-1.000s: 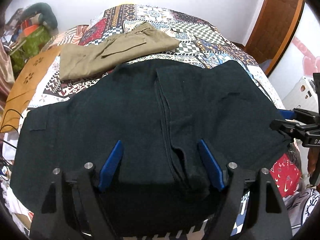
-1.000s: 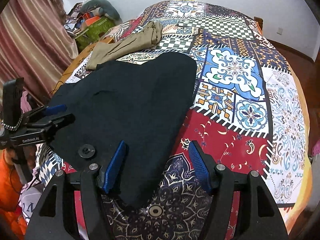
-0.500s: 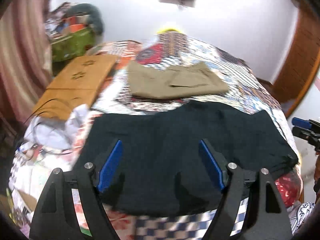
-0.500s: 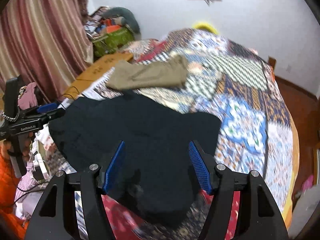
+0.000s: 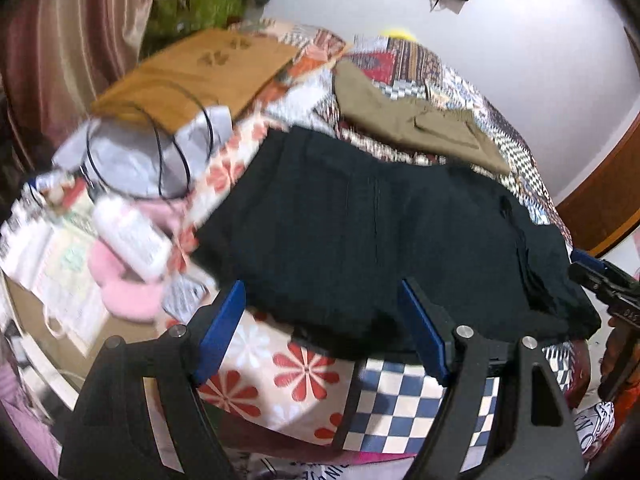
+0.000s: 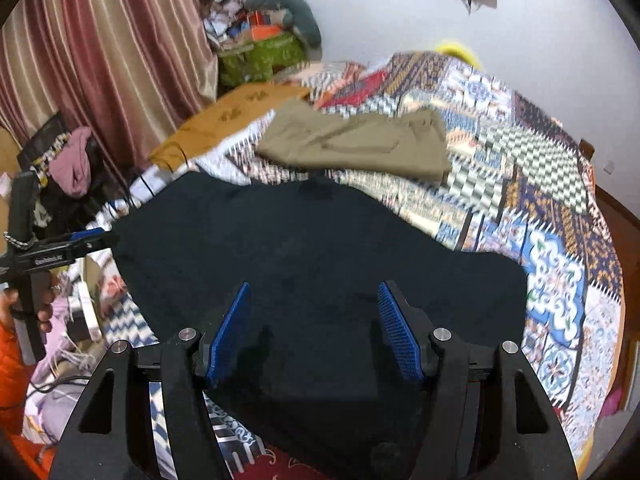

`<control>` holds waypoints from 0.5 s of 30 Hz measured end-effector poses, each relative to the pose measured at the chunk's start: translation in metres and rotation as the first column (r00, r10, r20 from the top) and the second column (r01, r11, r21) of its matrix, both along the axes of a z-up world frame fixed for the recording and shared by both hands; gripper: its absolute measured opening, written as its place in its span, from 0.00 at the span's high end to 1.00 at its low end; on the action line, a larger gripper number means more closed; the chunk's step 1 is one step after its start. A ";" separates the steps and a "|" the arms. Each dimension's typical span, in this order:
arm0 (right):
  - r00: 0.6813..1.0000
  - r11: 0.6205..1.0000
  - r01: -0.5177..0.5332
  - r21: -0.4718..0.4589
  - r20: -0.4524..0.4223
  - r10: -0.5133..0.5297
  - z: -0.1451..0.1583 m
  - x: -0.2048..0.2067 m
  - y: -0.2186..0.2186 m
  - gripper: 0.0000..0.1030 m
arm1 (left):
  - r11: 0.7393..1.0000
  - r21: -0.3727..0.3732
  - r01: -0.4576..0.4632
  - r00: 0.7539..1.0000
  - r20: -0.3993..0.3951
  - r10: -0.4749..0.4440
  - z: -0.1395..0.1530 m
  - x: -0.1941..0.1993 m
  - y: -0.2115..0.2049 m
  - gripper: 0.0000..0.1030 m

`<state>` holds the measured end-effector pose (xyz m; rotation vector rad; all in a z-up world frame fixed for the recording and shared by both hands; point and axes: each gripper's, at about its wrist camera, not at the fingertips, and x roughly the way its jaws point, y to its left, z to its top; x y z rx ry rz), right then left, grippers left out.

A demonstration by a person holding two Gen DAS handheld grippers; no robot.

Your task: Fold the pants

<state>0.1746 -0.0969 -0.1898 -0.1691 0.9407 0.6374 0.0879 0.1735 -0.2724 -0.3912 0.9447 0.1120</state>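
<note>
Right wrist view: the bed (image 6: pixel 560 216) has your black pants (image 6: pixel 320 248) spread sideways right ahead, khaki pair (image 6: pixel 360 144) behind. Both your grippers, right (image 6: pixel 314 330) and left (image 5: pixel 320 330), hang wide open and empty at the near edge, right one closer over the cloth.

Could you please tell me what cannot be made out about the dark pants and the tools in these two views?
- Dark pants, left wrist view: near hem hidden behind the left tool.
- Dark pants, right wrist view: near edge covered by the right tool; folds lost in the dark cloth.
- Khaki pants: motion blur hides detail.
- Both views: each shows the other tool side-on, so its opening is unreadable.
</note>
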 end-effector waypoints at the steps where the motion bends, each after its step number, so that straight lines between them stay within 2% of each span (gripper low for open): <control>1: 1.000 1.000 0.001 -0.011 -0.011 -0.001 -0.004 0.000 0.001 0.40 | 1.000 -0.017 0.004 1.000 -0.007 -0.004 -0.004 0.000 -0.002 0.24; 4: 0.999 0.999 0.011 -0.033 -0.043 -0.012 -0.014 -0.001 0.002 0.40 | 0.995 -0.103 -0.008 1.000 -0.023 0.005 -0.019 -0.001 0.000 0.24; 6: 0.998 0.999 0.015 -0.042 -0.057 -0.018 -0.019 -0.003 0.001 0.40 | 0.992 -0.128 -0.018 1.000 -0.015 0.016 -0.024 -0.001 0.002 0.24; 15: 0.999 0.999 0.019 -0.048 -0.050 -0.021 -0.022 -0.007 0.000 0.39 | 0.986 -0.162 -0.031 1.000 -0.005 0.030 -0.032 0.020 0.007 0.24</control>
